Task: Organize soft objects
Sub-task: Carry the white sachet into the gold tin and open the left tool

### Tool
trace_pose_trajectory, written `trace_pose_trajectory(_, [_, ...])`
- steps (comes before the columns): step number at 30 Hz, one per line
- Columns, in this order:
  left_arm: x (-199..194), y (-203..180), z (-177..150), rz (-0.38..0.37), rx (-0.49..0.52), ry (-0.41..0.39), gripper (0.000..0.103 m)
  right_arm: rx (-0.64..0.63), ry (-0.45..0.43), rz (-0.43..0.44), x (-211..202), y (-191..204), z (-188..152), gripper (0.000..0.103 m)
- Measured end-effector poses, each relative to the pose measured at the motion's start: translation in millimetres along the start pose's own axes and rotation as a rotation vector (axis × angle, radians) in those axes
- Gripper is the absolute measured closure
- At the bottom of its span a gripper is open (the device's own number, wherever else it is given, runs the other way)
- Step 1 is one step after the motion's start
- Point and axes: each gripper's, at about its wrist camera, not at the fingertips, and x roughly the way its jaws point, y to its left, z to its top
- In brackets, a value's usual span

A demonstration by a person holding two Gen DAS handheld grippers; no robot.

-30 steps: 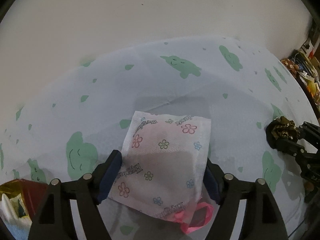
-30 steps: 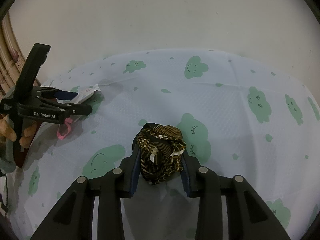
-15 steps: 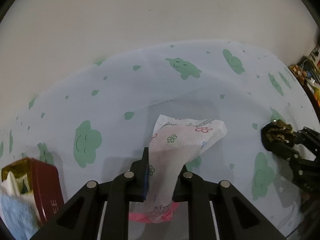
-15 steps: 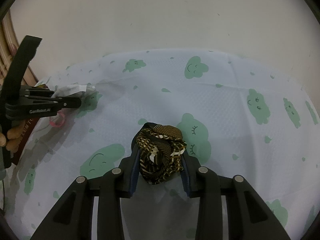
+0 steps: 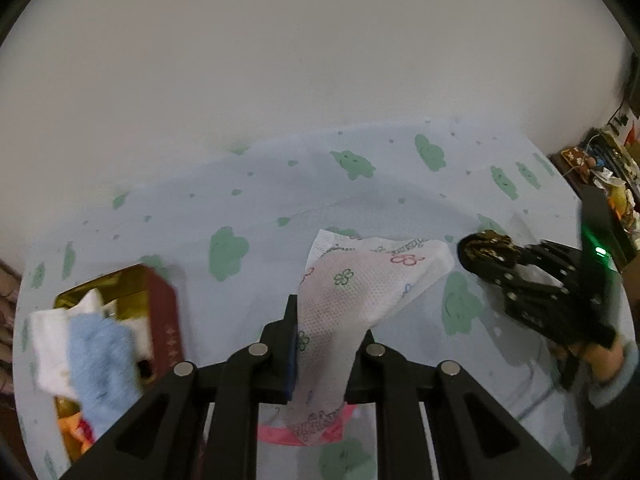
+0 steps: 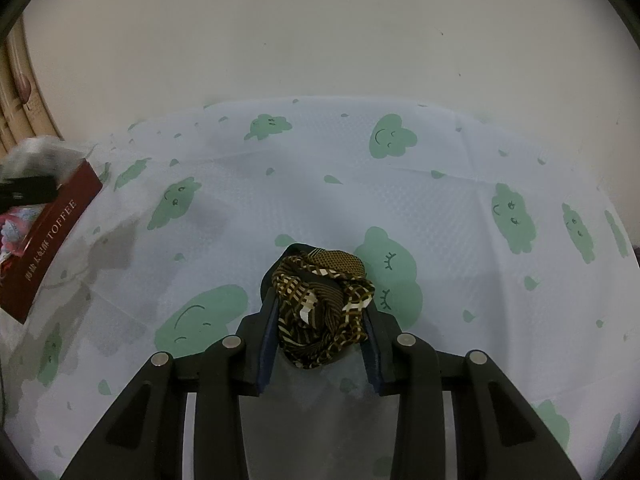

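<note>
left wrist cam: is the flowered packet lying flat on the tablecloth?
No: the flowered packet is pinched in the left tool and bends upward, clear of the tablecloth.

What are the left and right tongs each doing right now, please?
Left tongs: closed on the white flower-printed soft packet.
Right tongs: closed on the bunched brown-and-gold patterned scarf.

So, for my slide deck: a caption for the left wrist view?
Left tool shut on a flower-print white pouch, lifted beside the red tin of cloths.
</note>
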Motion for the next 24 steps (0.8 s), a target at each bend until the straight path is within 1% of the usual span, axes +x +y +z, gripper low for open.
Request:
trace_pose_trajectory(6, [-46, 14, -15, 0.022, -0.020, -0.032, 0.088, 0.001, 0.000, 0.001, 0, 0, 0, 0.069])
trace_pose_trajectory(10, [-71, 37, -25, 0.045, -0.060, -0.048, 0.088, 0.002, 0.000, 0.002, 0, 0, 0, 0.069])
trace_pose_trajectory(12, [-81, 53, -29, 0.078, -0.085, -0.047, 0.088, 0.003, 0.000, 0.003, 0, -1, 0, 0.069])
trace_pose_trajectory(14, [-92, 74, -36, 0.142, -0.112, -0.049, 0.088, 0.007, -0.001, 0.008, 0, -1, 0, 0.069])
trace_pose_trajectory(15, [-95, 83, -39, 0.156, -0.120, -0.046, 0.088, 0.008, -0.001, 0.010, 0, -1, 1, 0.069])
trace_pose_trajectory(16, [-99, 94, -43, 0.188, -0.138, -0.047, 0.088, 0.009, -0.001, 0.010, -1, -1, 1, 0.069])
trace_pose_trajectory(20, [-97, 128, -55, 0.294, -0.186, -0.036, 0.088, 0.008, -0.001, 0.007, -1, -1, 1, 0.069])
trace_pose_trajectory(24, [-77, 155, -71, 0.312, -0.253, 0.001, 0.088, 0.005, 0.000, 0.003, -1, -1, 1, 0.069])
